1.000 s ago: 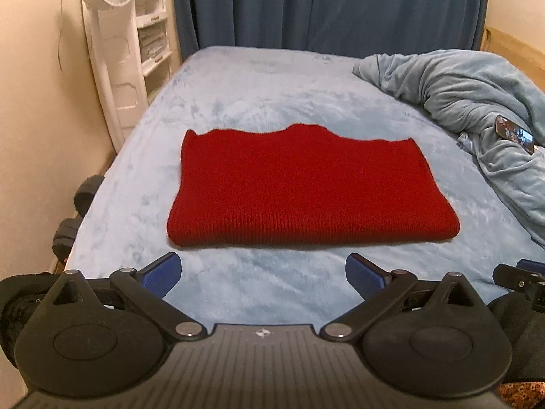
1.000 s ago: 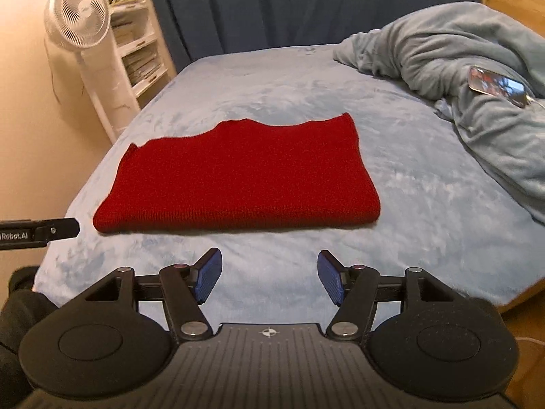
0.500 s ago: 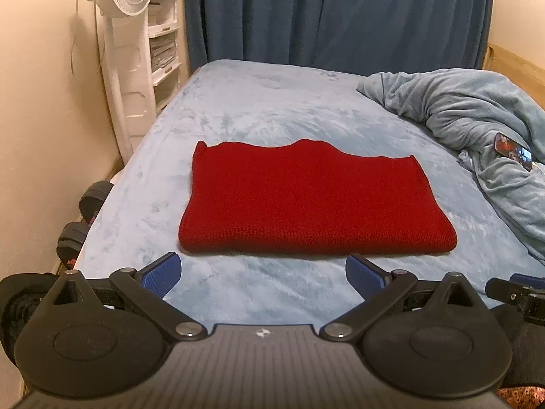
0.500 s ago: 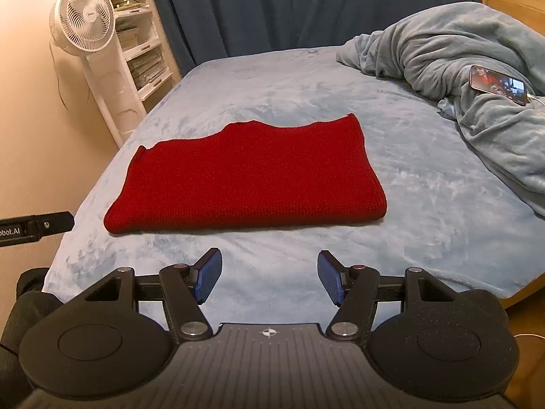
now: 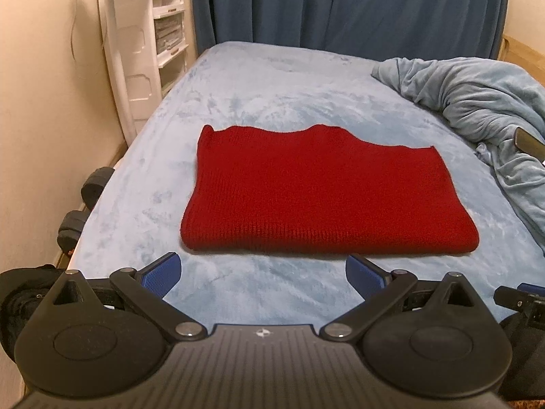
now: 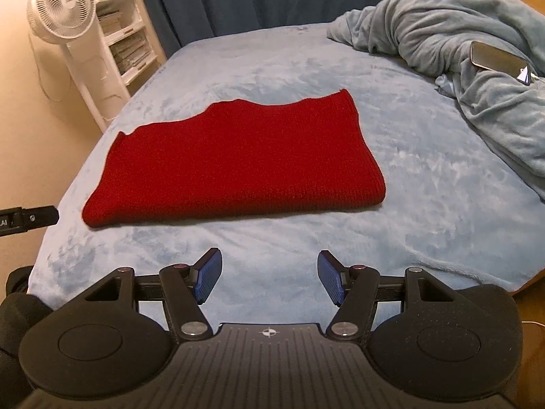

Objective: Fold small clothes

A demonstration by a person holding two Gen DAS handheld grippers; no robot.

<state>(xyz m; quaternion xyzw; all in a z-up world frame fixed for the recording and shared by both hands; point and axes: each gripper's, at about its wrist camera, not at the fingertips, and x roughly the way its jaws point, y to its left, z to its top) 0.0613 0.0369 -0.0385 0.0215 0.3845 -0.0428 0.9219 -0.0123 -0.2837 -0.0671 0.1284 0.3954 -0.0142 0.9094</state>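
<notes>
Both claws, left (image 5: 261,271) and right (image 6: 269,277), hang released and empty near the bed (image 5: 272,102) edge. Sweater (image 5: 320,191) lies folded mid-bed; to fold again, pinch the near corners together, lifting evenly.

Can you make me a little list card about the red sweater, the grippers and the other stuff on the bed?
garment: red sweater, folded flat
resting on: light blue bed cover
left hand-held gripper: open, empty, short of the sweater's near edge
right hand-held gripper: open, empty, not touching the sweater
beside the sweater: rumpled blue blanket with a phone lying on it
by the wall: white fan
</notes>
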